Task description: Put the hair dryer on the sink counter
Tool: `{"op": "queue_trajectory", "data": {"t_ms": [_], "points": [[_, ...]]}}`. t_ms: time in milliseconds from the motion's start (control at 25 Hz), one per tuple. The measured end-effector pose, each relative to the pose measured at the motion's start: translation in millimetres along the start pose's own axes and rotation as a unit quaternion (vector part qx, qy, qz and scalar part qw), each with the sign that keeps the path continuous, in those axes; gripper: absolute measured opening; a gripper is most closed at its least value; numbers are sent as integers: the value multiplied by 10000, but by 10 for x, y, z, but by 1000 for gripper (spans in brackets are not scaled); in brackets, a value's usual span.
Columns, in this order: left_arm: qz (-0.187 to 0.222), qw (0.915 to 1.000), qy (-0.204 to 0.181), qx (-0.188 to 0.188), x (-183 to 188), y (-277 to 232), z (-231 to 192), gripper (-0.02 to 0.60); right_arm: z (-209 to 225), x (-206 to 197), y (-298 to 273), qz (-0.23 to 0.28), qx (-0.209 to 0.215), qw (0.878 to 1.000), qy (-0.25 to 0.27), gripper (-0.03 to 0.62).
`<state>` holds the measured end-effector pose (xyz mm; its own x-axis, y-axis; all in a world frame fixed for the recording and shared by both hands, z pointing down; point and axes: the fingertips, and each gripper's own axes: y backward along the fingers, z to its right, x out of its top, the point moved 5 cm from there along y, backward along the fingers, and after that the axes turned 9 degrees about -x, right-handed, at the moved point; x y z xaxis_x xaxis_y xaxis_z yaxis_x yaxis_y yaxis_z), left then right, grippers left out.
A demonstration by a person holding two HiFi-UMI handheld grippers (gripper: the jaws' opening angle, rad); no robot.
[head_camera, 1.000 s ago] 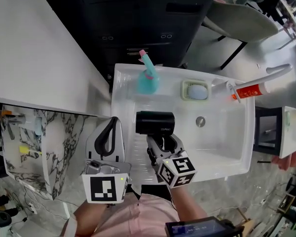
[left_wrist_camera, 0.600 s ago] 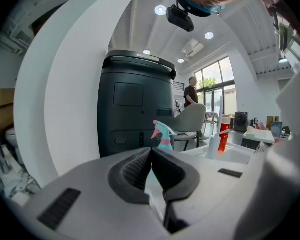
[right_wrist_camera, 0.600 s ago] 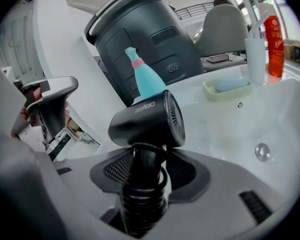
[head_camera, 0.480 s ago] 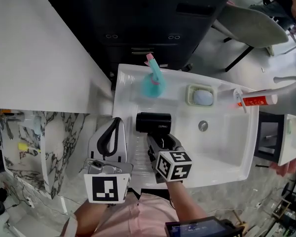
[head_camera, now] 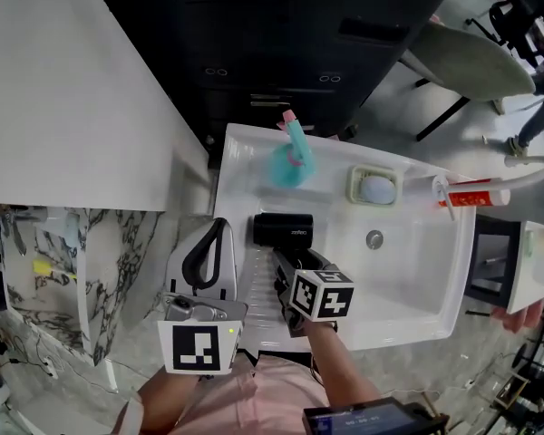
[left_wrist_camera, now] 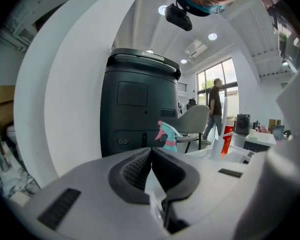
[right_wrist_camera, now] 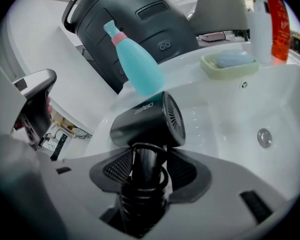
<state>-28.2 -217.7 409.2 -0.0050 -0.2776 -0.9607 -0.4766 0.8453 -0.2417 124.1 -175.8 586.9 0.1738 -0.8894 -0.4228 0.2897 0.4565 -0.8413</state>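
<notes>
My right gripper (head_camera: 295,263) is shut on the handle of a black hair dryer (head_camera: 283,229), whose coiled cord bunches between the jaws. In the right gripper view the dryer's barrel (right_wrist_camera: 147,118) lies sideways just past the right gripper (right_wrist_camera: 146,160), with its grille facing right. It sits over the ribbed left ledge of the white sink counter (head_camera: 254,293); I cannot tell whether it touches. My left gripper (head_camera: 216,232) hangs to the left of the sink, shut with nothing held. In the left gripper view the left gripper (left_wrist_camera: 151,156) shows its pads meeting.
A teal spray bottle (head_camera: 292,159) stands at the counter's back left, a soap dish (head_camera: 374,188) is behind the basin (head_camera: 408,270), and a red-and-white tube (head_camera: 471,193) stands at the back right. A dark cabinet (head_camera: 299,43) stands behind, with a marble shelf (head_camera: 82,261) at the left.
My right gripper has sunk toward the counter's left ledge with the hair dryer, tipping further downward. The left gripper has barely shifted.
</notes>
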Motion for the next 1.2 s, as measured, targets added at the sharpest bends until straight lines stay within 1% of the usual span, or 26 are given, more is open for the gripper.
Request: {"op": "queue_trajectory", "data": {"t_ms": [200, 240, 280, 320, 440, 600, 720, 840, 920, 1000, 1080, 1120, 1200], "points": [[59, 10000, 7, -26, 65, 11, -20, 10, -50, 4, -53, -408, 99, 9990, 177, 226], [89, 10000, 20, -26, 83, 16, -23, 9, -69, -1, -63, -532, 134, 9981, 268, 258], [126, 9999, 35, -26, 103, 21, -26, 9, -88, -6, -70, -648, 146, 9970, 388, 337], [161, 9999, 38, -29, 124, 27, -26, 11, -103, -11, -74, -741, 120, 9958, 521, 347], [260, 9996, -16, -77, 184, 50, -16, 9, -107, -17, -48, -852, -29, 9934, 767, 348], [361, 9993, -2, -99, 255, 83, -29, 11, -127, 51, 70, -671, -79, 9945, 796, 341], [440, 9989, -47, -161, 325, 141, -2, 9, -178, 154, 254, -354, -66, 9961, 806, 336], [602, 9979, -94, -231, 454, 237, 86, 9, -279, 272, 517, 80, 14, 9965, 827, 328], [731, 9968, -155, -297, 571, 314, 148, 9, -379, 375, 729, 465, 84, 9952, 852, 317], [869, 9952, -244, -366, 708, 414, 205, 9, -496, 487, 988, 974, 152, 9915, 851, 294], [1030, 9931, -347, -429, 856, 532, 269, 9, -618, 589, 1295, 1591, 236, 9834, 843, 256], [1123, 9918, -397, -466, 935, 593, 305, 10, -683, 636, 1460, 1926, 303, 9770, 867, 234], [1364, 9878, -500, -567, 1116, 709, 381, 10, -830, 740, 1796, 2616, 541, 9585, 999, 168]]}}
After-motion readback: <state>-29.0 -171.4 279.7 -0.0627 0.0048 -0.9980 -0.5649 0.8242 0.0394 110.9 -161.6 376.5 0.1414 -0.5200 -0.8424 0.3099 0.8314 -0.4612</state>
